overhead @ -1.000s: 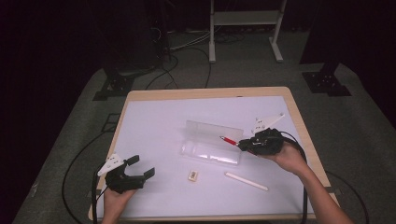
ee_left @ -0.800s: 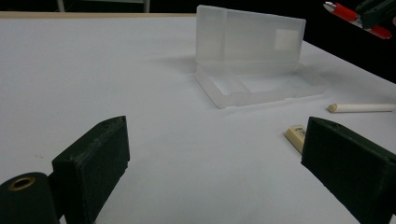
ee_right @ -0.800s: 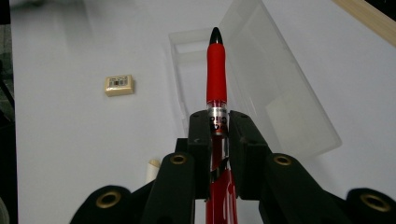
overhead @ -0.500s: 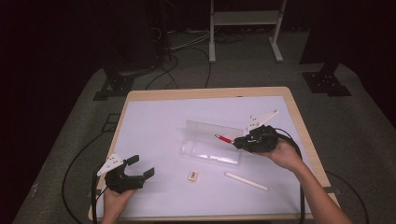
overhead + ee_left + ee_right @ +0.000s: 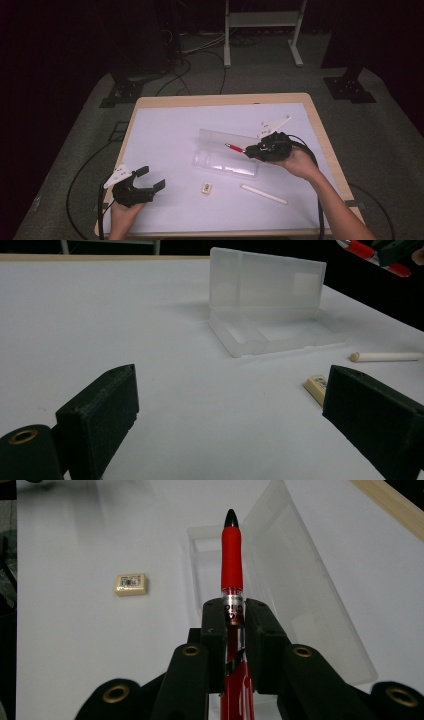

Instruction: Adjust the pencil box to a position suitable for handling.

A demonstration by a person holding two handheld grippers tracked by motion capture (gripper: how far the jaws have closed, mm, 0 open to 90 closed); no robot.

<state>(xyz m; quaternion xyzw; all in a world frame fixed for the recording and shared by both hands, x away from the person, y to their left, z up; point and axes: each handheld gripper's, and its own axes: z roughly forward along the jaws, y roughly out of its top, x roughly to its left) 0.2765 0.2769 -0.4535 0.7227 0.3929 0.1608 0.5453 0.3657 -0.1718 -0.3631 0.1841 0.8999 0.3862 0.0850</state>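
Red pen (image 5: 231, 570) — band lettering unreadable — clamped in right hand-held gripper (image 5: 234, 617).

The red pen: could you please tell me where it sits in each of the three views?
High view: red pen right of centre, over the clear case.
Left gripper view: top right corner, beyond the case.
Right gripper view: centre, clamped by the right hand-held gripper.
Shared landmark: the eraser.
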